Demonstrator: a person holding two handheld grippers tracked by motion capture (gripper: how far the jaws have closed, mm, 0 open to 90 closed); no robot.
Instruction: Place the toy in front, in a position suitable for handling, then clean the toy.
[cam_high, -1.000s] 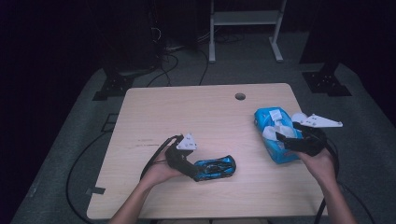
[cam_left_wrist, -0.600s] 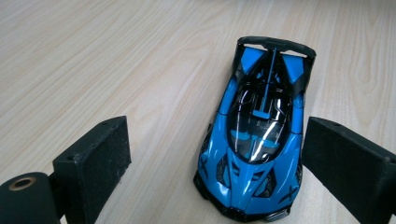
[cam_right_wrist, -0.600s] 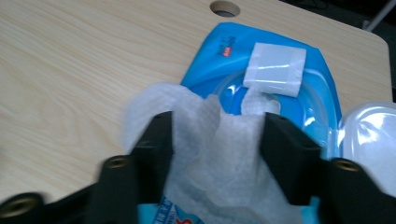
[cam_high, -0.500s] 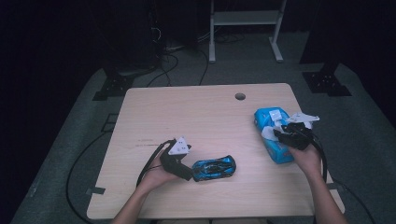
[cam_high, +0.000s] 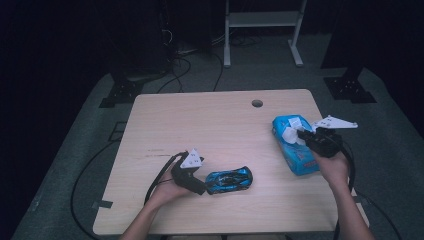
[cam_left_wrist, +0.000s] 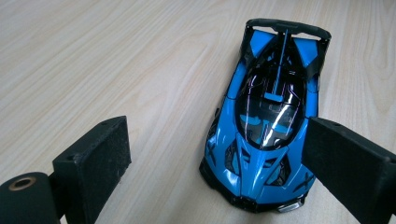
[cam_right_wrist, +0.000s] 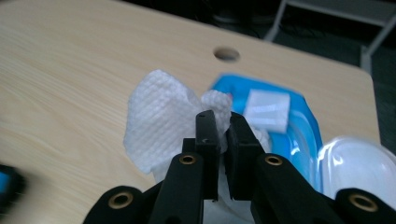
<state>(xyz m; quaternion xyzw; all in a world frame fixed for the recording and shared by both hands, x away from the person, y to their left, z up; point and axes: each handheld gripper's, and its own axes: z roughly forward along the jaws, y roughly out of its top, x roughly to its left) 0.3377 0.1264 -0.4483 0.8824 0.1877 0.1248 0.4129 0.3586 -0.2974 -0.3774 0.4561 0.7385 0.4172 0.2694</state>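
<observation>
- Plainly, the right tool (cam_right_wrist: 223, 122) has just been closing, and its two black jaws now pinch a thin, white, textured wet wipe (cam_right_wrist: 156, 121) at a bunched fold, so the sheet fans out ahead of and to the left of the jaw tips.
- The wipe looks soft, limp and light; it is likely to stretch or tear if yanked, so a hold on the gathered fold suits it best.
- Just behind it lies the soft blue plastic wipe pack (cam_high: 295, 147), near the right edge of the pale wooden bench (cam_high: 220, 125); being light, it may lift along with the sheet.
- The left tool (cam_left_wrist: 224, 163) stands open, jaws either side of the nose of a glossy blue and black toy sports car (cam_left_wrist: 266, 116), rigid and probably slippery.
</observation>
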